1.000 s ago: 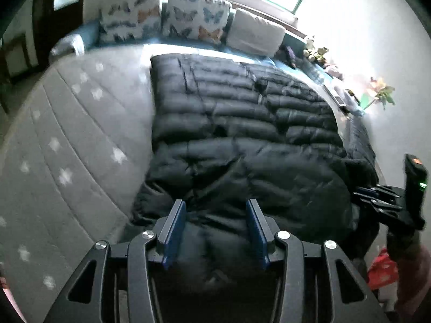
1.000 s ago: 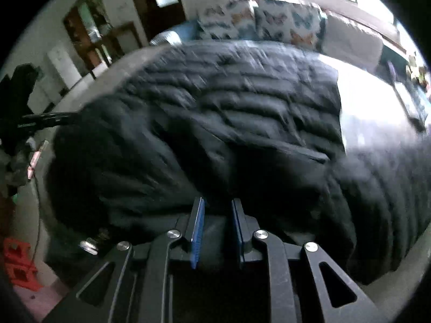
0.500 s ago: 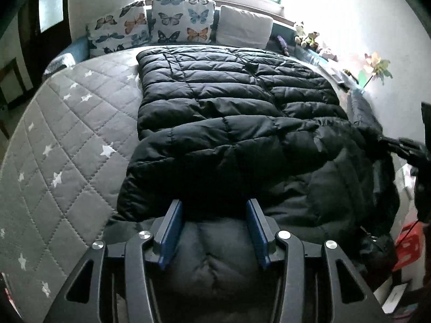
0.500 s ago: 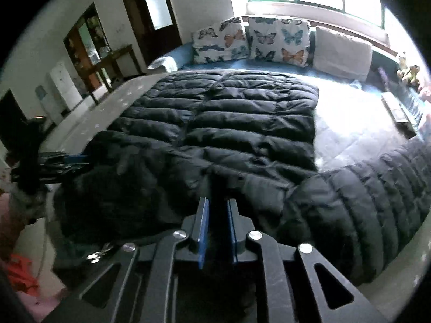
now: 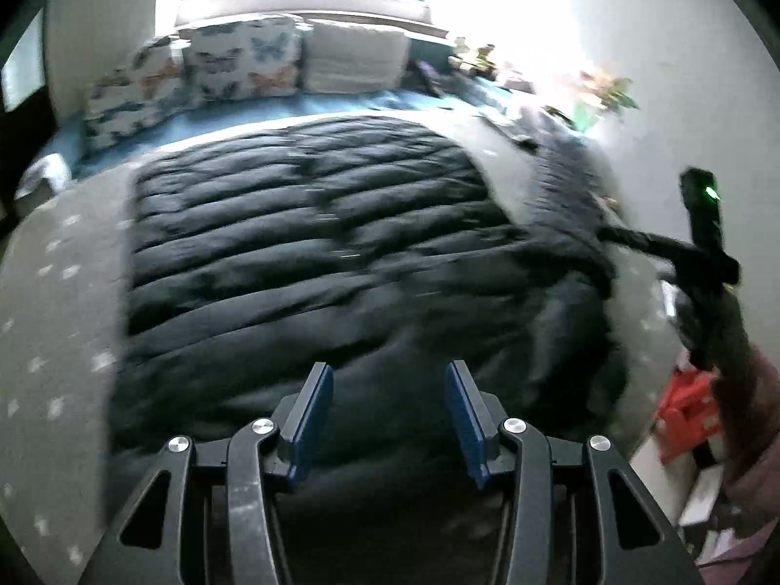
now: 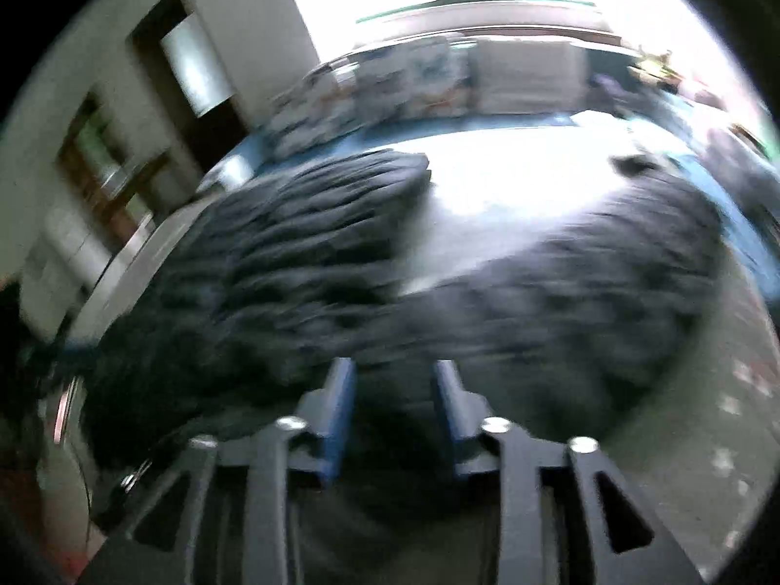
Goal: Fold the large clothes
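Observation:
A large black puffer coat [image 5: 312,243] lies spread on a grey starred bed cover [image 5: 53,292]. It also shows, blurred, in the right wrist view [image 6: 302,263], with a sleeve or side part [image 6: 585,273] to the right. My left gripper [image 5: 387,409] is open just above the coat's near edge, with coat fabric between and below its jaws. My right gripper [image 6: 394,399] is open over the coat's near edge, nothing clamped. It also appears from the side in the left wrist view [image 5: 702,243], at the coat's right edge.
Butterfly-print pillows [image 5: 243,63] and a white pillow [image 5: 356,61] line the head of the bed under a bright window. Toys and flowers [image 5: 604,87] sit at the right wall. A red object [image 5: 682,409] lies on the floor right of the bed. A doorway [image 6: 195,68] stands to the left.
My right gripper has opened from shut on the coat and let it go. Both views have swung and are blurred. My left gripper stays open over the near edge.

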